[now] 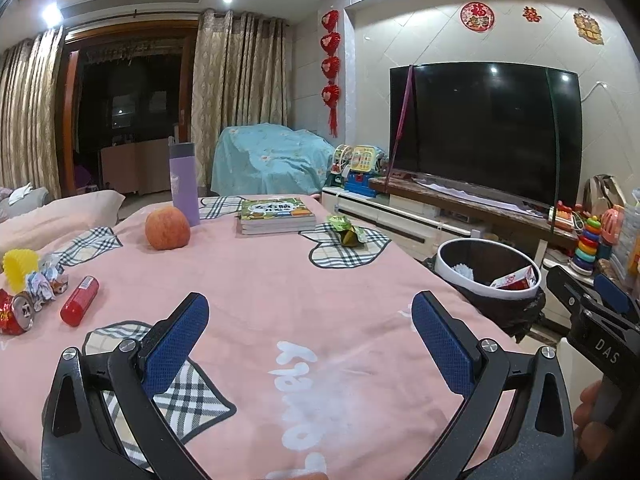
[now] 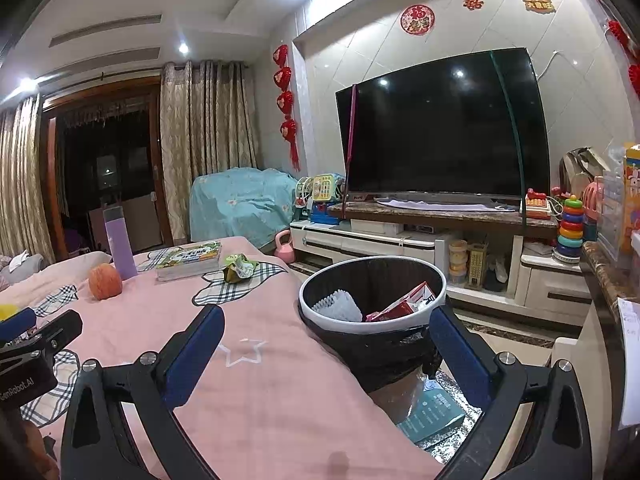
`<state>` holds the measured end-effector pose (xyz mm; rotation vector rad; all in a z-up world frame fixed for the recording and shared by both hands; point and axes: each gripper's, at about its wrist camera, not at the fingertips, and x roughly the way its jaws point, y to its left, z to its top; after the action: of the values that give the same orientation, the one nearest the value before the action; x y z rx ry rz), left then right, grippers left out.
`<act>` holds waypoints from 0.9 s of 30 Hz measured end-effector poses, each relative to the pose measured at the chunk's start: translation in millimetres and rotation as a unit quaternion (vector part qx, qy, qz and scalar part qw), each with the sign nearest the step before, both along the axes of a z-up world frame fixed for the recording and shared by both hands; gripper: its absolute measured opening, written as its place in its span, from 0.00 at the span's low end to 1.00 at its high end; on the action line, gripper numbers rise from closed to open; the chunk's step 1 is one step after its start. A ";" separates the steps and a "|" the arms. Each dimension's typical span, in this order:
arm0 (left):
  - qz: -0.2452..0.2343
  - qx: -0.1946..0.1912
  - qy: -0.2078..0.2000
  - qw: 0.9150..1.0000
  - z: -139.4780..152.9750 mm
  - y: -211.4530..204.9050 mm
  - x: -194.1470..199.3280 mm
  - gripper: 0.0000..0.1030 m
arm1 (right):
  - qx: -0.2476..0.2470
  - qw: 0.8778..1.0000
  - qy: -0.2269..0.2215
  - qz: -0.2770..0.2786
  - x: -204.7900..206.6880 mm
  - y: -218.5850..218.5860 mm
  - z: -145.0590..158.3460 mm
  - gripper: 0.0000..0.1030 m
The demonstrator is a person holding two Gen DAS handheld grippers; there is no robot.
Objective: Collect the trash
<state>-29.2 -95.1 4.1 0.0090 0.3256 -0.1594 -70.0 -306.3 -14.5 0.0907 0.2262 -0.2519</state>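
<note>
Left gripper point(image 1: 310, 322) gapes wide, empty; right gripper point(image 2: 326, 330), stamped "DAS", likewise. One crushed can point(image 1: 16, 312), one red tube point(image 1: 79, 306) near the tabletop's left edge.

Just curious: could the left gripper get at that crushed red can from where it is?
Probably yes. The left gripper is open, and only bare pink cloth lies between it and the crushed red can off to its left.
</note>
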 end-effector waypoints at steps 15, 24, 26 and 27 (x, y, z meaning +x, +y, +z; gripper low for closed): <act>0.002 0.003 0.002 1.000 -2.3 1.0 -0.6 1.00 | 0.008 1.000 -0.001 0.001 -1.1 -1.7 0.1 1.00; -0.001 0.003 0.003 1.000 -3.3 1.0 -0.8 1.00 | 0.009 1.000 0.000 0.002 -2.5 -0.6 0.5 1.00; -0.001 0.003 0.002 1.000 -3.3 0.9 -0.9 1.00 | 0.009 1.000 -0.001 0.002 -2.4 -0.9 0.5 1.00; -0.001 0.003 0.002 1.000 -3.2 1.0 -0.8 1.00 | 0.009 1.000 -0.001 0.002 -2.1 -1.0 0.2 1.00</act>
<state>-30.0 -94.1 0.9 0.0145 0.3303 -0.1608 -72.1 -307.3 -14.3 0.1084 0.2265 -0.2451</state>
